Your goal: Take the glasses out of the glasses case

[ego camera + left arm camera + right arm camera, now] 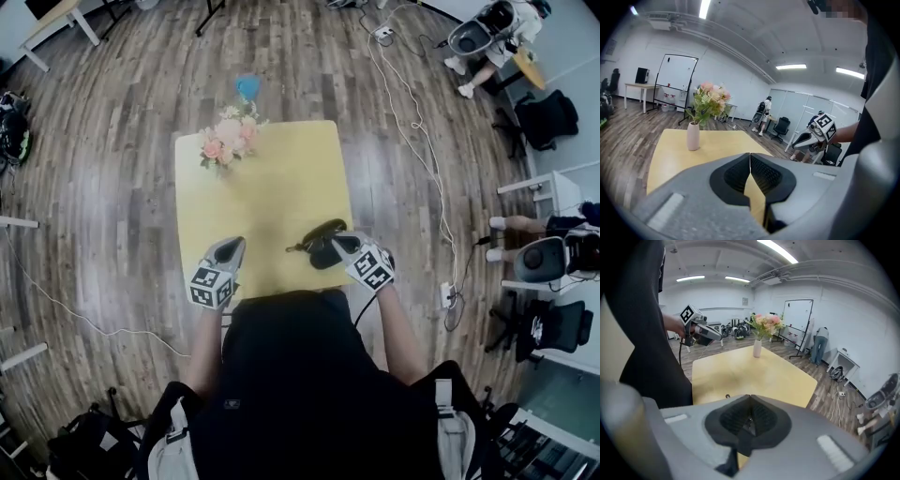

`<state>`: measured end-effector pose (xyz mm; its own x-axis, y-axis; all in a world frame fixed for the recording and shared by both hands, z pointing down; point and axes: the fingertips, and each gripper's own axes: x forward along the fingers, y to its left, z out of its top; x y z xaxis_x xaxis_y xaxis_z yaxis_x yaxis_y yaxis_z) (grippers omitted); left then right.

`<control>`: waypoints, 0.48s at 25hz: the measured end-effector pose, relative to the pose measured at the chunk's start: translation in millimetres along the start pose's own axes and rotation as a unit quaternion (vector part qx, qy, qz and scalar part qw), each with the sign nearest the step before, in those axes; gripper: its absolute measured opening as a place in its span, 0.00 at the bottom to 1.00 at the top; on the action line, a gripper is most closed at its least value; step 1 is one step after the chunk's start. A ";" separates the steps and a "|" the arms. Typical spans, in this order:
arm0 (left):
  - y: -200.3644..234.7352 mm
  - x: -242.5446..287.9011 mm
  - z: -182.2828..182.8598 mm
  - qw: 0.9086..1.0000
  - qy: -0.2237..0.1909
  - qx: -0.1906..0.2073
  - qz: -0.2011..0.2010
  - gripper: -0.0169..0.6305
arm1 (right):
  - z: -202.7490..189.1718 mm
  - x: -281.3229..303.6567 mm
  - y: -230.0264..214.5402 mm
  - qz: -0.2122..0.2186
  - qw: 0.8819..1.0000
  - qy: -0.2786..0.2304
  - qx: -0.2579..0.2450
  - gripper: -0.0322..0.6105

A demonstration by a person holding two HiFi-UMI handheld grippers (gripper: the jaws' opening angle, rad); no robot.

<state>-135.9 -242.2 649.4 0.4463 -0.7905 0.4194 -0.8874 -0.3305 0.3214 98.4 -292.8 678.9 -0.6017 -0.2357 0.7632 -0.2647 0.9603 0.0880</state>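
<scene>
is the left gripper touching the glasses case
Apart. The head view shows a stretch of bare table between the left gripper and the glasses case.

The left gripper (228, 251) is held out low in front, its jaws pressed together on nothing. The right gripper (342, 246), level with it, pinches the black case (322, 251).

The room is an open office or lab workspace. A wood-look floor (122, 187) carries loose cables (413, 120) and rolling office chairs (547, 117). A whiteboard (677, 79) on a stand, a desk (640, 86), glass partitions (797, 105) and ceiling strip lights (791, 67) fill the white-walled space.
</scene>
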 end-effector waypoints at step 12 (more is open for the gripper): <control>-0.5 6.5 -13.8 0.994 -0.018 -0.056 0.090 0.05 | -30.9 43.8 -9.8 0.101 0.978 0.080 -0.166 0.06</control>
<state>-130.9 -240.1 663.7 0.2761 -0.8498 0.4491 -0.9329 -0.1244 0.3381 97.8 -308.0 731.3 -0.4841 -0.0361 0.8742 0.1227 0.9865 0.1086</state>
